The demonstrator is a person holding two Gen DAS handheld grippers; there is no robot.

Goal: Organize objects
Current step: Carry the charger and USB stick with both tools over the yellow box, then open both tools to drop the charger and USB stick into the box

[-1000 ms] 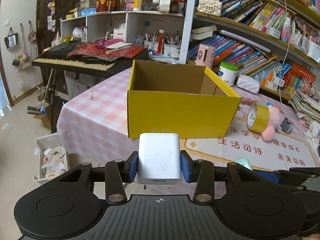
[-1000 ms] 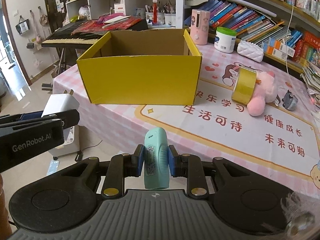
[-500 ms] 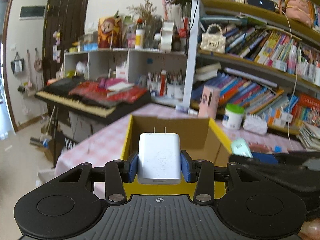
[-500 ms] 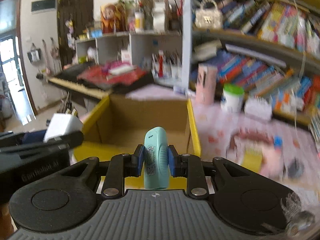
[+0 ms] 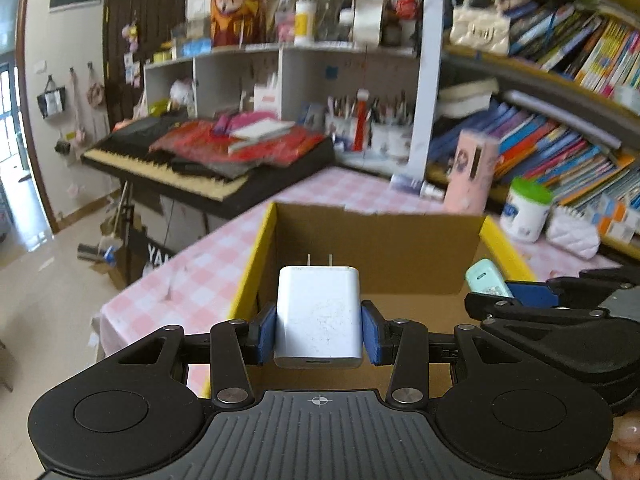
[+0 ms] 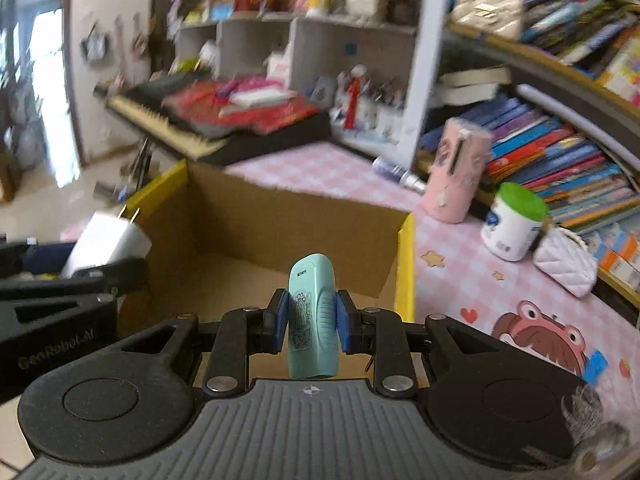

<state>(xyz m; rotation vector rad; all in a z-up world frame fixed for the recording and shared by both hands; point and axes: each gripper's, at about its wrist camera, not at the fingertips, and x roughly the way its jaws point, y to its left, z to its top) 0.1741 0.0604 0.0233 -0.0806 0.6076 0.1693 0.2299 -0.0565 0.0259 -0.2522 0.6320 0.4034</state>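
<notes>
Above the open yellow box (image 5: 376,252): left gripper (image 5: 319,330) clamps the white charger (image 5: 319,316) — right gripper (image 6: 312,322) clamps the teal device (image 6: 313,320), both upright.

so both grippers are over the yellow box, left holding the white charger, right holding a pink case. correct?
One thing is off: the right gripper holds a mint-green case, not a pink one, as the right wrist view shows. The rest stands: both are over the yellow box, and the left gripper is shut on the white charger.
</notes>
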